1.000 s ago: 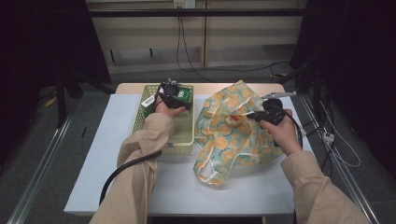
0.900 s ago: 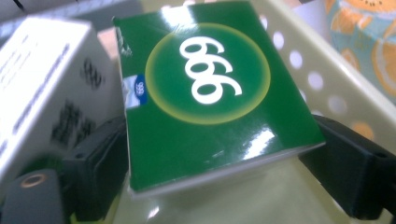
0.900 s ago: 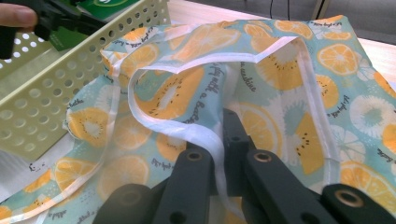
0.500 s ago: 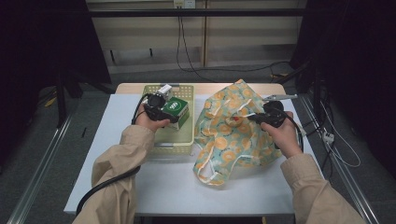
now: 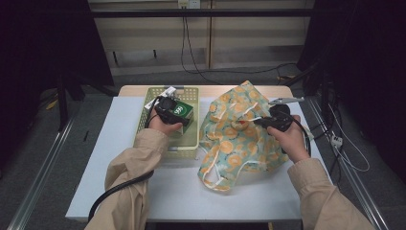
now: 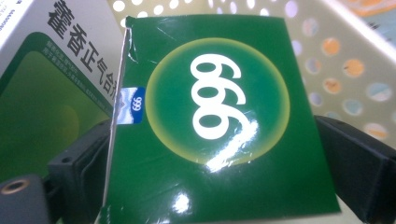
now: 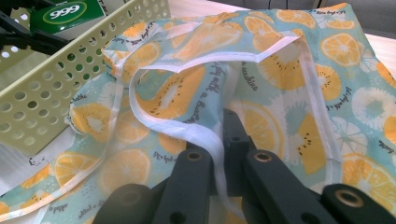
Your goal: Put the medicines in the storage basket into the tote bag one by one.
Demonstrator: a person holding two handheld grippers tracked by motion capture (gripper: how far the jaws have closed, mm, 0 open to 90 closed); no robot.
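Beige sleeves come in from the near edge of the table [image 5: 119,191], one hand on each gripper. On the near right lies the bag [image 5: 234,139], thin cloth printed with orange slices on pale blue, crumpled and spread between the basket and the right hand. The right gripper [image 5: 261,120] rests on the bag's right part; in the right gripper view its jaws are closed tight on the bag's white handle strap [image 7: 205,137], which loops up from between them and across the cloth.

Farther back on the left stands the basket [image 5: 191,143], a pale green perforated tray, just beside the bag's left edge. Over it the left gripper [image 5: 179,111] holds the green box [image 6: 210,126], which bears a white "999" in a yellow-green ring. In the left gripper view the jaws stand wide, one pressed against each side of the box, and the box is clear of the basket floor. Behind it, inside the basket, lies a white box [image 6: 51,56] with a green panel and dark characters.

Beyond the table run cables [image 5: 191,57] and a pale wall.
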